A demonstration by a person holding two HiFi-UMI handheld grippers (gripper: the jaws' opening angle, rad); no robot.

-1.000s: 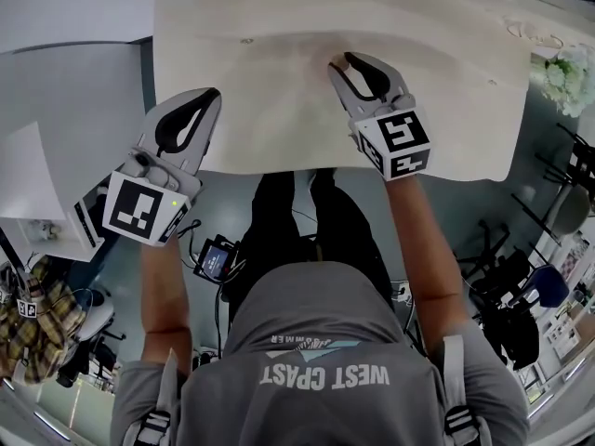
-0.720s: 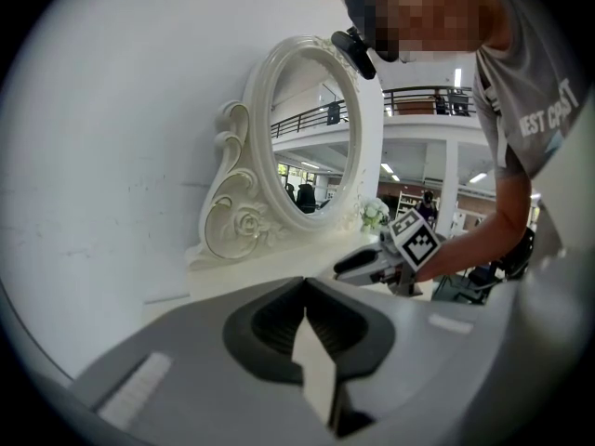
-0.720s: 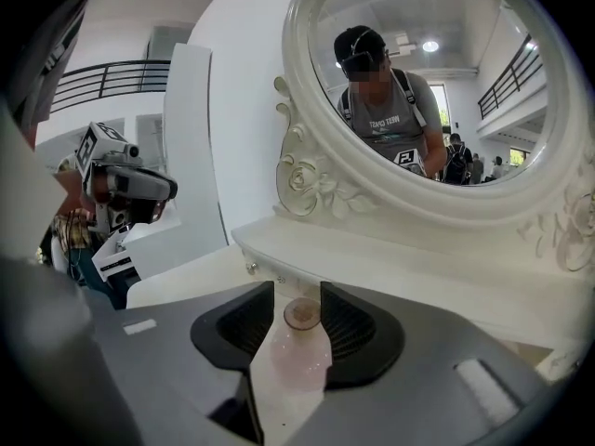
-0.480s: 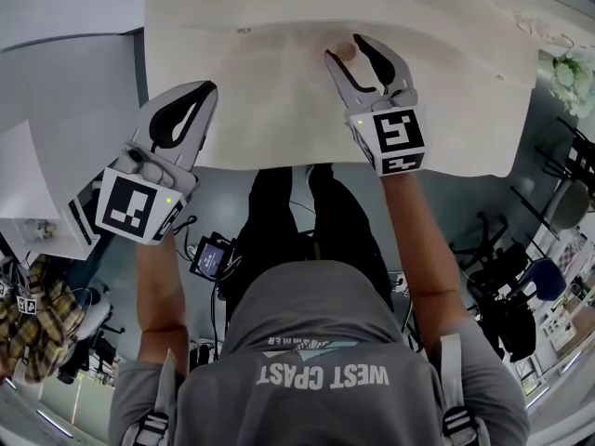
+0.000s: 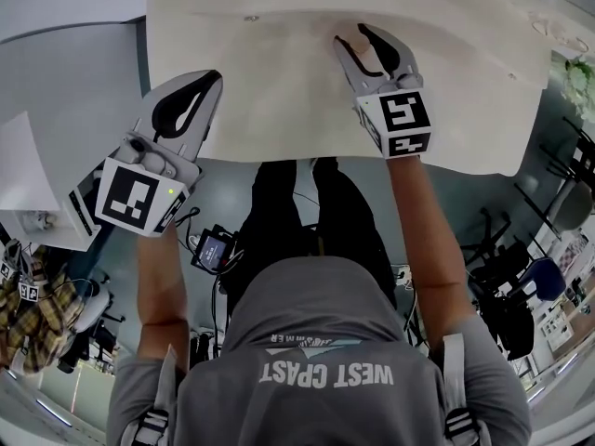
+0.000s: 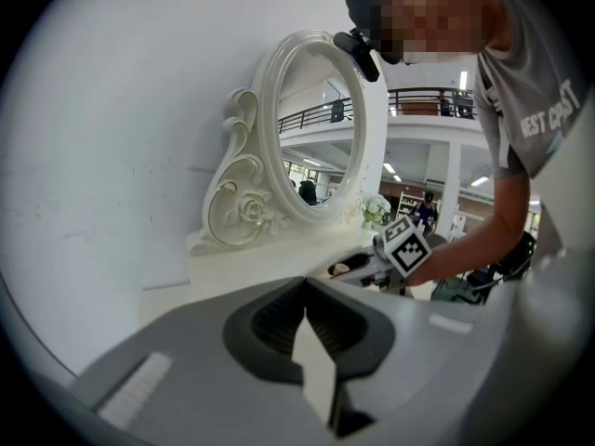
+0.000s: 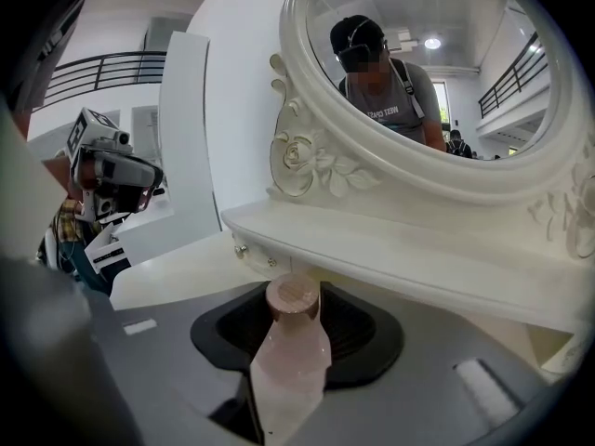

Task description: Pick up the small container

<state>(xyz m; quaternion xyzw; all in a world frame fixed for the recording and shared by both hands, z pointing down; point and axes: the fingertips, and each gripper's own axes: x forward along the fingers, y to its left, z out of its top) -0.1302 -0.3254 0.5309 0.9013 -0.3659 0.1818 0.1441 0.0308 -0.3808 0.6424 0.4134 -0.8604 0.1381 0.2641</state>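
The bottle [image 7: 290, 351] is small and pink, with a round brown cap [image 7: 293, 297]. It stands up straight on the table [image 5: 279, 91], just in front of the mirror [image 7: 437, 72] and a bit lower than the mirror's shelf [image 7: 400, 249]. The right gripper [image 5: 353, 35] has the bottle between its jaws. The jaws have just been closing, and they look to press on its two sides, below the cap.

I think the step now is to get a good hold and then lift. Squeeze until the bottle does not wobble, but not too hard. It looks smooth and could pop out. Hold the fat part, not the cap, which may come off. Lift slowly and keep the bottle straight. The shelf sticks out from the mirror close to the cap, so pull a little away from the mirror while going up, or the cap could bump it.

The left gripper [image 5: 214, 77] is well apart from the mirror, off to the left. Its jaws are together with nothing in them. It can just wait.
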